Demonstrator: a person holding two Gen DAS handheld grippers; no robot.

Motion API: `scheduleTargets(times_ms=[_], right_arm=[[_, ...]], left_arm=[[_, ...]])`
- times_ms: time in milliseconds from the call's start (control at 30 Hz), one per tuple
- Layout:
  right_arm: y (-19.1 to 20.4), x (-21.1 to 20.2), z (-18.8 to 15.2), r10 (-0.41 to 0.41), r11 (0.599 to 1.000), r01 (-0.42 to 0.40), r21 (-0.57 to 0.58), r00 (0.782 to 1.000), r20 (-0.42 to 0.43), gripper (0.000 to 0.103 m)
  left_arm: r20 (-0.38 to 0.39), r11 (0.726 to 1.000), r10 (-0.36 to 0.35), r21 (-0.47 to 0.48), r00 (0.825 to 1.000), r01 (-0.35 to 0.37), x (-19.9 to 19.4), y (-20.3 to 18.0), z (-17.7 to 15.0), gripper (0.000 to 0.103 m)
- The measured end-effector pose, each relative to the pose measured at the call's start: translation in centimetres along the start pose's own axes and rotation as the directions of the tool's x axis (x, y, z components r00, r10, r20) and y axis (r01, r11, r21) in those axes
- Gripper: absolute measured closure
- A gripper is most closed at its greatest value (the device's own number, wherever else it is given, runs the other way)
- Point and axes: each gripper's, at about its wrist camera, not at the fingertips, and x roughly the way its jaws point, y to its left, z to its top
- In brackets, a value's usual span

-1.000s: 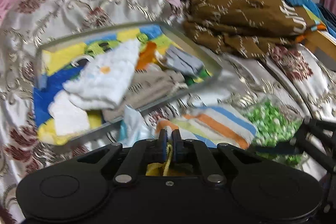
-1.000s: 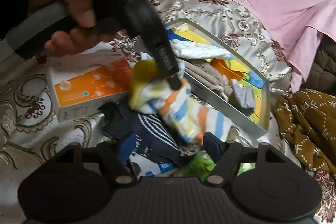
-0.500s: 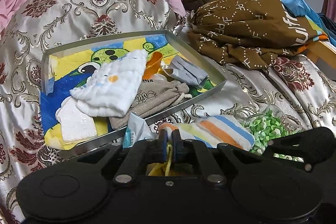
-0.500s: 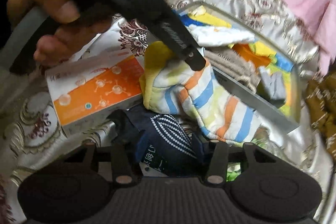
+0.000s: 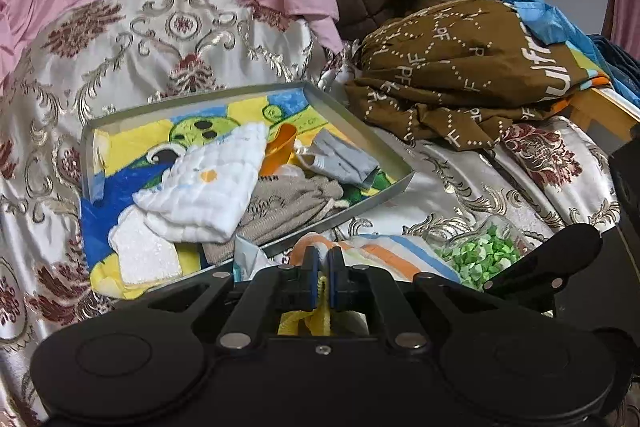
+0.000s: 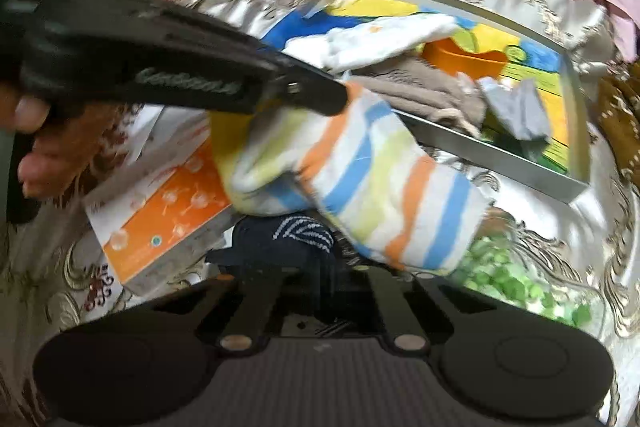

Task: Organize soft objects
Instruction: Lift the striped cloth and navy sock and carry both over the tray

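From my left wrist camera, my left gripper (image 5: 324, 267) has its blue pads pressed together on a yellow fold of the striped cloth (image 5: 384, 253), whose orange, blue and white bands spread out just beyond the fingertips. The metal tray (image 5: 360, 205) is my landmark: the striped cloth lies just outside its near rim. Inside the tray a white quilted cloth (image 5: 212, 195) sits on a grey-brown knit piece (image 5: 292, 203), with a grey folded cloth (image 5: 344, 159) toward the far right corner. To the right of the tray, near the striped cloth, is a clear bag of green bits (image 5: 484, 255). Beyond the tray's right corner lies a brown patterned blanket (image 5: 460, 67).

From my right wrist camera, blurred, my left gripper (image 6: 340, 95) comes in from the left, held in my left hand (image 6: 36, 147), clamped on the striped cloth (image 6: 380, 183), which hangs in front of the tray's (image 6: 500, 155) near rim. My right gripper (image 6: 320, 267) is closed, its fingers meeting at a dark navy cloth with white stitching (image 6: 288, 235) that lies under the striped one; I cannot tell whether it is pinched. Left of the tray lies an orange and white box (image 6: 160, 211).
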Motion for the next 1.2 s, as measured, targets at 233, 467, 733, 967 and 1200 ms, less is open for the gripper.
scheduleTargets(times_ms=[233, 467, 733, 967, 1200], right_arm=[[2.5, -3.5, -0.8, -0.060, 0.995, 0.068, -0.076, 0.992, 0.113, 0.100], [3.0, -8.5, 1.4, -0.101, 0.988, 0.127, -0.094, 0.965, 0.240, 0.100], [-0.2, -11.5, 7.8, -0.196, 0.969, 0.233, -0.085, 0.928, 0.316, 0.100], [-4.4, -8.8, 13.1, -0.310, 0.949, 0.311, 0.050, 0.895, 0.322, 0.100], [-7.7, -2.8, 16.8, -0.349, 0.935, 0.310, 0.174, 0.893, 0.285, 0.100]], left_arm=[[0.085, 1.000, 0.011, -0.001, 0.996, -0.011, -2.4, -0.5, 1.6, 0.099], [0.171, 0.998, 0.058, 0.003, 0.984, -0.059, -4.4, -0.1, 5.2, 0.099], [0.301, 0.993, 0.121, -0.036, 0.946, -0.115, -5.1, 2.1, 10.7, 0.099], [0.309, 0.976, 0.215, -0.104, 0.927, -0.191, -1.7, 5.2, 13.5, 0.099], [0.261, 0.955, 0.288, -0.146, 0.921, -0.258, 3.2, 7.9, 12.1, 0.099]])
